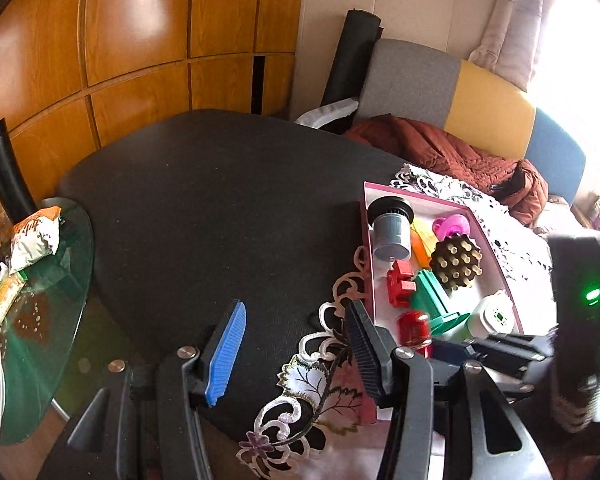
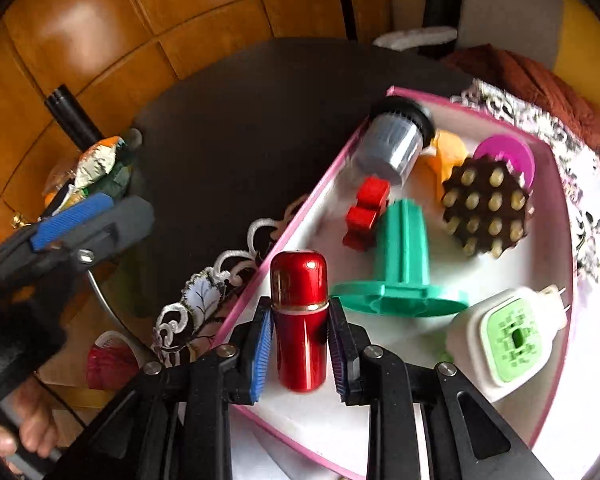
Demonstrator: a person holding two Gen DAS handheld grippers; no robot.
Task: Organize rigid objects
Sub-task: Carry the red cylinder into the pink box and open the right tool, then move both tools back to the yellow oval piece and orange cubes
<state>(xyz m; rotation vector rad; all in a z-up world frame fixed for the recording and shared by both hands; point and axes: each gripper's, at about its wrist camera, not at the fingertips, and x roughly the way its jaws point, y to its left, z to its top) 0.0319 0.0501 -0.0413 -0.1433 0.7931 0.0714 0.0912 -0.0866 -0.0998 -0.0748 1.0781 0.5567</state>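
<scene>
A pink-rimmed white box (image 2: 300,216) holds a grey cylinder with a black cap (image 2: 392,140), a red block (image 2: 366,210), a green flanged piece (image 2: 402,264), a brown studded ball (image 2: 486,208), a magenta disc (image 2: 508,156), an orange piece (image 2: 448,152) and a white-and-green plug device (image 2: 508,340). My right gripper (image 2: 300,344) is shut on a glossy red canister (image 2: 300,312), upright over the box's near left corner. My left gripper (image 1: 296,352) stands open with nothing between its pads, left of the box (image 1: 366,220), over the black table (image 1: 204,200) and lace cloth (image 1: 312,384).
A round glass side table (image 1: 60,280) at the left carries a snack bag (image 1: 36,236) and dark fruit on a plate. Behind the box a brown jacket (image 1: 452,156) lies on a grey, yellow and blue sofa. Wooden cabinet doors close off the back.
</scene>
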